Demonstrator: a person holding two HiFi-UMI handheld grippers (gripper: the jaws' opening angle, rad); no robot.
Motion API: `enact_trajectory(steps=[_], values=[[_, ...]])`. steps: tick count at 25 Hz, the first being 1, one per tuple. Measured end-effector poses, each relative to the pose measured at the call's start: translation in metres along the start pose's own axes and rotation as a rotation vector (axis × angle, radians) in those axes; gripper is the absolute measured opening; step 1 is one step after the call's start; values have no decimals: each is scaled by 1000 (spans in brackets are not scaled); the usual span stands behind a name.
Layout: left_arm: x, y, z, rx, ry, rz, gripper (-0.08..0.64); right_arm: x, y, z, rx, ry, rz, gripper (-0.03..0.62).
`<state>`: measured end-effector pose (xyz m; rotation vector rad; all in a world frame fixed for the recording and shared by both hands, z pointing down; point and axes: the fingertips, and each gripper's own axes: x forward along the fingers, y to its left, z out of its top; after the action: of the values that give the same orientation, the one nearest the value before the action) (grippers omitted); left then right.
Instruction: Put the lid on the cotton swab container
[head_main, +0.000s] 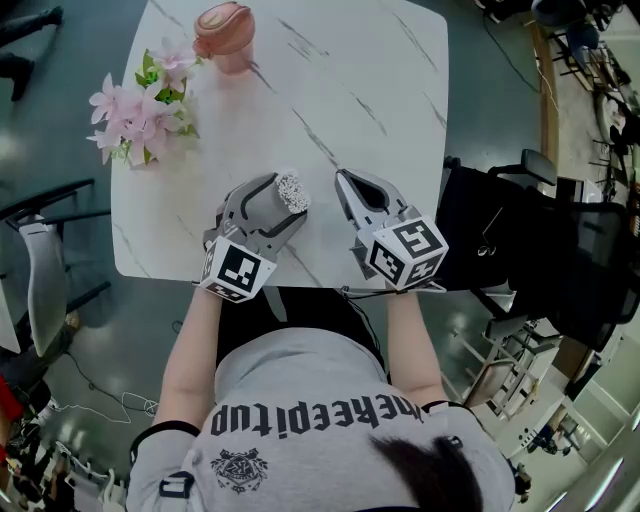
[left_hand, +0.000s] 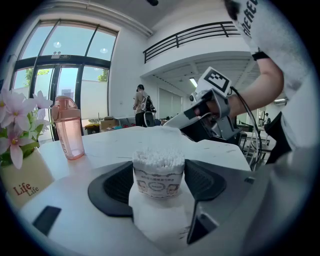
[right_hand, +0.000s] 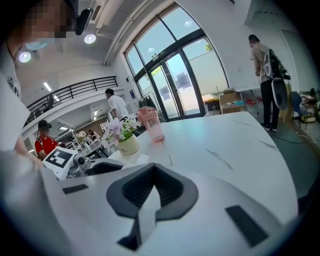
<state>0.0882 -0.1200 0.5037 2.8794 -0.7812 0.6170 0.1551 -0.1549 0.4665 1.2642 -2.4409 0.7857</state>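
Gripping one cotton swab container (left_hand: 158, 176): left gripper (head_main: 287, 203) jaws | right gripper (right_hand: 151, 192) jaws closed, seemingly empty | one bottle (head_main: 226, 36)

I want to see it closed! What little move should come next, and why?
Probably open the right gripper and go for the lid: its jaws are together on nothing, the left gripper clamps the uncovered cotton swab container, and no lid shows on the table.

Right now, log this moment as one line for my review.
left gripper: shut on cotton swab container, swabs exposed | right gripper: fingers together, nothing between | lid: not seen | status: uncapped
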Motion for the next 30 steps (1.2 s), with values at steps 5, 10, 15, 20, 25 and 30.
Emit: enact_trajectory(steps=[5,10,15,20,25,30], values=[[0,1,0,1,0,-2,329,2,9,5,-10,-6,28,11],[0,1,0,1,-1,-6,330,7,23,5,-24,2,65,11],[0,1,0,0,-1,-10,330,12,35,3,-38,14,94,11],[0,0,1,0,-4,-10,329,16,45,2,-50,29,121,11],[1,1,0,-2,-6,-10,329,23,55,-2,-85,55,140,11],[0,1,-1,-4,-7,-11,330,26,60,-5,-103,75,144,11]])
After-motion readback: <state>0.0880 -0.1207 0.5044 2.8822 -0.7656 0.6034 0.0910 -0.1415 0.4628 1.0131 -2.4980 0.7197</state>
